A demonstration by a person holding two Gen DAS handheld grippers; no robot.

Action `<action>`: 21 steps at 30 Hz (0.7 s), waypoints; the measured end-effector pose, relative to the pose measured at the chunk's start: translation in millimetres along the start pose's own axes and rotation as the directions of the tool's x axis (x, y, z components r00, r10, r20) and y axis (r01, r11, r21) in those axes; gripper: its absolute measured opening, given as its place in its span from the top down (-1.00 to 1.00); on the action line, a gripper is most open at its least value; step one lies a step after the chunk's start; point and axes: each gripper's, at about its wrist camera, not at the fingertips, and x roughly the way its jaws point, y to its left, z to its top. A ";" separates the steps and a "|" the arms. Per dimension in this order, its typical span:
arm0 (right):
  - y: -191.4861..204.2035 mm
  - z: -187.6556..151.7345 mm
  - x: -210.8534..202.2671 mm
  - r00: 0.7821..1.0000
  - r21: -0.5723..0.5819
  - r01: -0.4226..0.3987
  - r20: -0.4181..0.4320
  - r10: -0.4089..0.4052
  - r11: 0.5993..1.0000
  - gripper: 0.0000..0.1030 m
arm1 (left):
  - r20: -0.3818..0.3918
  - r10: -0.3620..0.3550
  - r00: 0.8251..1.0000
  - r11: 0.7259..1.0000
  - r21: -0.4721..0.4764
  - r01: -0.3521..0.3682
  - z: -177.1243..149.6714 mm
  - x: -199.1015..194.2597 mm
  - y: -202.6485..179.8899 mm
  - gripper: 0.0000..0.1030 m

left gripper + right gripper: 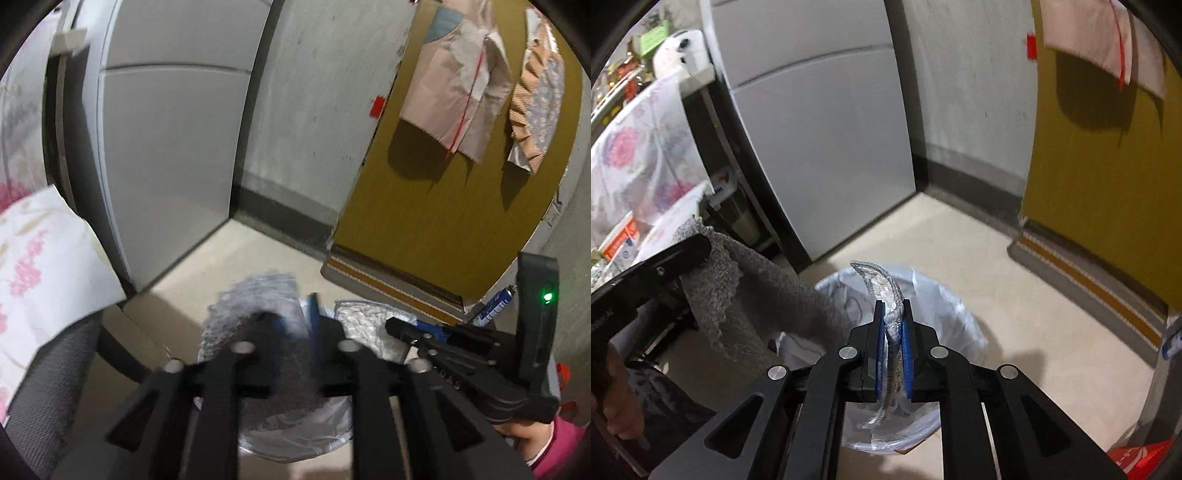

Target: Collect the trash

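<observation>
My left gripper (295, 321) is shut on a grey fuzzy rag (255, 310), blurred, held over the bin; the same rag (750, 295) hangs at the left of the right wrist view. My right gripper (893, 314) is shut on a flat white-grey textured strip (879, 284), upright between the blue pads, directly above the bin. The bin (953, 314) is round with a white plastic liner and stands on the beige floor; its rim (295, 443) shows below my left fingers. My right gripper (397, 326) also shows in the left view, holding the strip (362, 317).
A grey refrigerator (820, 129) stands behind the bin at left. A mustard door (1100, 177) with hung cloths is at right, a striped mat (1082, 273) at its foot. A floral-covered table (639, 158) is at far left. A spray can (495, 306) lies by the door.
</observation>
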 end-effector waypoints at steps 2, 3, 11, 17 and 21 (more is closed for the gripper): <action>-2.3 -1.9 11.1 1.000 0.021 -0.001 -0.026 0.002 1.000 0.46 | -0.001 0.003 1.000 1.000 -0.011 -0.003 -1.1 2.5 3.9 0.03; -3.7 -2.6 14.0 0.999 0.029 -0.008 -0.036 0.009 1.000 0.34 | -0.006 0.002 1.000 1.000 -0.014 -0.002 -1.3 3.1 5.9 -0.06; -6.0 6.1 -6.2 0.999 0.038 0.039 0.012 -0.039 0.999 0.24 | -0.113 0.039 0.993 0.999 -0.023 -0.042 -3.9 10.0 22.0 -0.33; -3.2 15.4 -31.6 0.997 0.037 0.035 0.070 -0.038 0.999 0.24 | -0.265 0.081 0.961 0.997 0.027 -0.076 -21.8 23.2 27.8 -0.41; 4.4 18.5 -36.3 0.997 0.031 0.017 0.081 -0.019 0.999 0.24 | -0.309 0.091 0.947 0.996 0.024 -0.089 -28.9 20.2 35.8 -0.44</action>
